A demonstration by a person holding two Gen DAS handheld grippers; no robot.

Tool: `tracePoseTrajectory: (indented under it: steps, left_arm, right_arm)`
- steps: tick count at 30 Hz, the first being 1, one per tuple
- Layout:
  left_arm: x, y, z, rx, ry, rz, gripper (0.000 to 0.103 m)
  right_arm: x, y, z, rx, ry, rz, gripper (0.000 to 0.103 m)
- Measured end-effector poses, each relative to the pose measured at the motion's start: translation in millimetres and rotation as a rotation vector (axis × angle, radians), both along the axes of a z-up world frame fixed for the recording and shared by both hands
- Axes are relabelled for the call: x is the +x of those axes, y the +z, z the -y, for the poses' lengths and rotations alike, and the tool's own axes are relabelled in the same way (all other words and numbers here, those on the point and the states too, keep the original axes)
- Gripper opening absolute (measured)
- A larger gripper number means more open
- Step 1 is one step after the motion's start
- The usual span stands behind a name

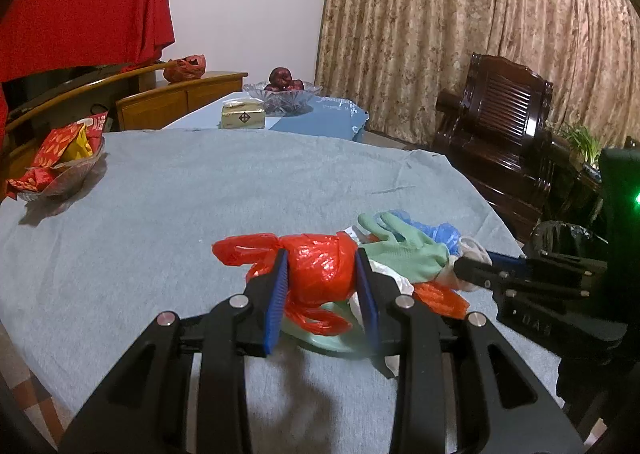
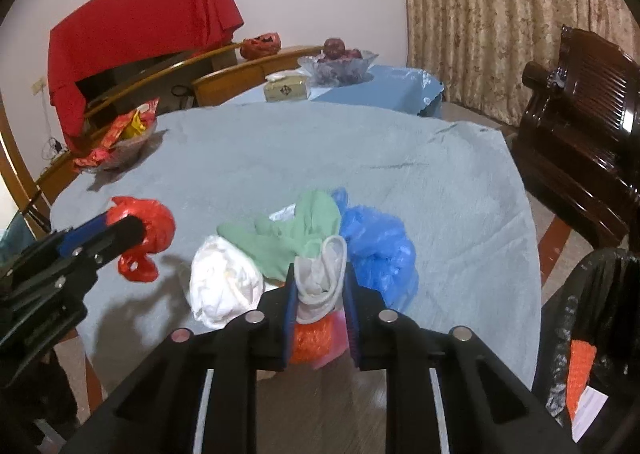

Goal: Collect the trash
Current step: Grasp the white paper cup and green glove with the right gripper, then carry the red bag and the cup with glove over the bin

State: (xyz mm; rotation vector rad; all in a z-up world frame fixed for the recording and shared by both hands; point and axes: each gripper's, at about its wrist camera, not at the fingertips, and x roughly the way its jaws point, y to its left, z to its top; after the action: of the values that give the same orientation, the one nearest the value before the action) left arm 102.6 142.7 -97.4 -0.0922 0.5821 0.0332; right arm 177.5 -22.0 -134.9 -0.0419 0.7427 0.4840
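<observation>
My left gripper is shut on a crumpled red plastic bag, held just above the grey tablecloth. Beside it lies a trash pile: a green glove, blue plastic and white wrapping. In the right wrist view my right gripper is shut on a grey-white cloth piece at the near side of that pile, between a white crumpled bag and a blue plastic bag. Orange mesh shows under the jaws. The left gripper with the red bag is at the left.
A bin lined with a black bag stands off the table's right edge. A glass bowl of snack packets sits far left, with a tissue box and a fruit bowl behind. A dark wooden chair stands at the right.
</observation>
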Motion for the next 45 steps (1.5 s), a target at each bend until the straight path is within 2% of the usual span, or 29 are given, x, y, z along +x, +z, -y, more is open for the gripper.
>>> tracePoseTrajectory:
  steps: [7, 9, 11, 14, 25, 28, 34, 45]
  left_arm:
    - [2.1, -1.1, -4.0, 0.000, 0.002, -0.012, 0.031]
    - [1.9, -1.4, -3.7, 0.001, 0.001, -0.011, 0.032]
    - [1.8, -1.8, -3.1, 0.002, 0.001, -0.011, 0.032]
    - [1.8, -1.0, -1.8, 0.004, -0.002, -0.008, 0.032]
    - [-4.8, 19.3, 9.0, 0.003, -0.022, 0.043, 0.032]
    - [-6.2, 24.7, 15.2, 0.001, -0.037, 0.056, 0.032]
    - [-8.5, 22.7, 23.6, 0.001, -0.052, 0.046, 0.032]
    - [-14.8, 33.8, 27.1, 0.003, -0.057, 0.086, 0.032]
  right_arm:
    - [12.1, -7.9, -8.2, -0.026, 0.004, -0.016, 0.040]
    - [16.5, -11.5, -9.6, -0.035, 0.009, -0.033, 0.040]
    - [15.8, -12.3, -7.5, -0.036, 0.012, -0.039, 0.032]
    - [11.2, -5.9, -3.8, -0.023, 0.014, -0.021, 0.031]
    - [-8.9, 50.7, 18.1, 0.080, -0.002, 0.094, 0.029]
    - [-12.7, 58.5, 22.9, 0.092, 0.001, 0.104, 0.029]
    - [-14.6, 50.9, 29.9, 0.082, -0.012, 0.079, 0.029]
    - [-28.4, 85.2, 59.9, 0.096, -0.064, 0.178, 0.029]
